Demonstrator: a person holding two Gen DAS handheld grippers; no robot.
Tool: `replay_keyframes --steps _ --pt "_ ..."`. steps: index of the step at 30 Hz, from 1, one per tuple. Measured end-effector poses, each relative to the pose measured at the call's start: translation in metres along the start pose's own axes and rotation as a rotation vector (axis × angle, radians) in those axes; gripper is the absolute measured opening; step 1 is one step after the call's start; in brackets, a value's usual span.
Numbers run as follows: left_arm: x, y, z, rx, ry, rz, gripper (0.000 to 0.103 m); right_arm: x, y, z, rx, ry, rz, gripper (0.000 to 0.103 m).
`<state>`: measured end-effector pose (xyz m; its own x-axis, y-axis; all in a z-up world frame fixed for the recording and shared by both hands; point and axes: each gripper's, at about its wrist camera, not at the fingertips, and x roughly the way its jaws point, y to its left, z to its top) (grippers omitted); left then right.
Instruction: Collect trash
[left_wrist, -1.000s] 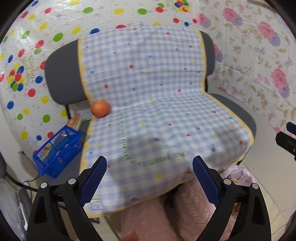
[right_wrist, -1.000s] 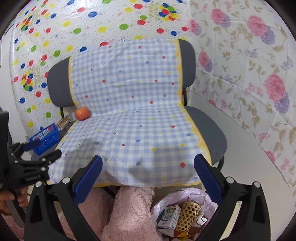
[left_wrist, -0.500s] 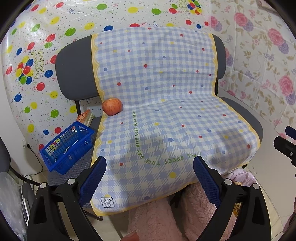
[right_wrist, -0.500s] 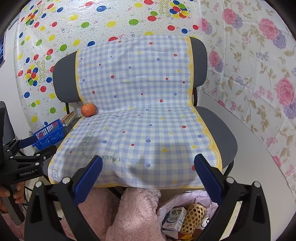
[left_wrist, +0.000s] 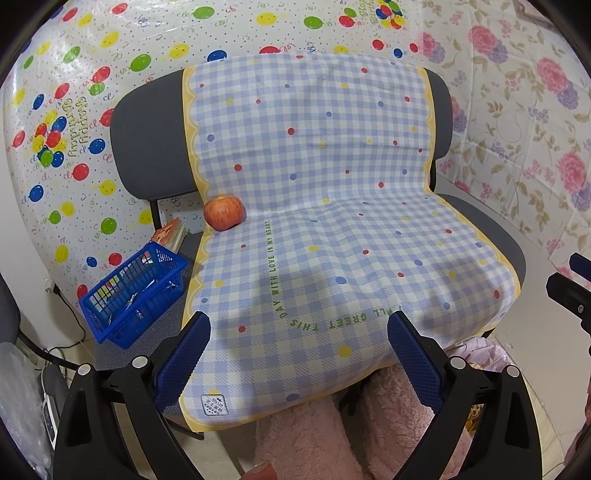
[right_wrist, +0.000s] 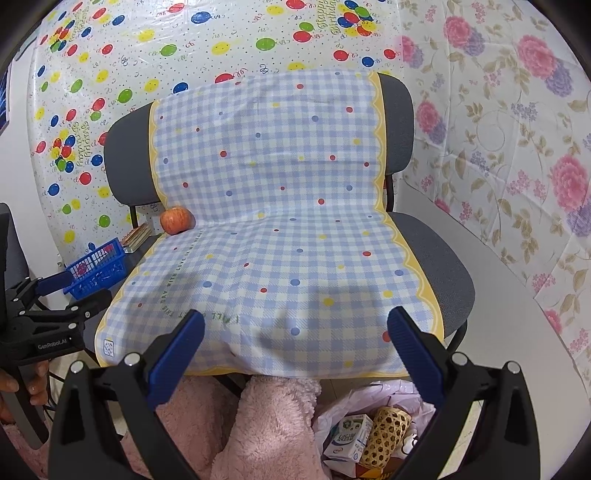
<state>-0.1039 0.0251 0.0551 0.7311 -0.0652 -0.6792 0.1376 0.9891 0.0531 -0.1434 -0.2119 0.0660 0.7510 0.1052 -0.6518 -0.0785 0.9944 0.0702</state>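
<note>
A red apple (left_wrist: 224, 213) (right_wrist: 177, 220) rests at the back left corner of a grey chair (left_wrist: 495, 240) (right_wrist: 443, 258) draped in a blue checked cloth (left_wrist: 332, 221) (right_wrist: 280, 236). On the floor in front of the chair, a pale plastic trash bag (right_wrist: 369, 395) holds a milk carton (right_wrist: 349, 437) and a woven yellow cup (right_wrist: 386, 435). My left gripper (left_wrist: 298, 360) hangs open and empty before the seat's front edge. My right gripper (right_wrist: 295, 356) is likewise open and empty, just above the bag. The left gripper (right_wrist: 55, 295) also shows in the right wrist view.
A blue plastic basket (left_wrist: 135, 291) (right_wrist: 98, 267) sits on a low surface left of the chair, with a stack of books (left_wrist: 171, 234) behind it. Pink fluffy trouser legs (left_wrist: 314, 435) (right_wrist: 269, 428) fill the bottom of both views. Patterned sheets cover the walls behind.
Both grippers have pulled back and up from the chair, so more of the seat, the basket and the floor shows. Both stay open.
</note>
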Motion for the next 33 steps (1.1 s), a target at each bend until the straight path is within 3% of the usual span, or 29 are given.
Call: replay_keyframes --steps 33 --pt "-0.0006 0.0016 0.0009 -0.010 0.001 0.002 0.096 -0.0002 0.0049 -0.0035 -0.001 0.001 0.002 0.097"
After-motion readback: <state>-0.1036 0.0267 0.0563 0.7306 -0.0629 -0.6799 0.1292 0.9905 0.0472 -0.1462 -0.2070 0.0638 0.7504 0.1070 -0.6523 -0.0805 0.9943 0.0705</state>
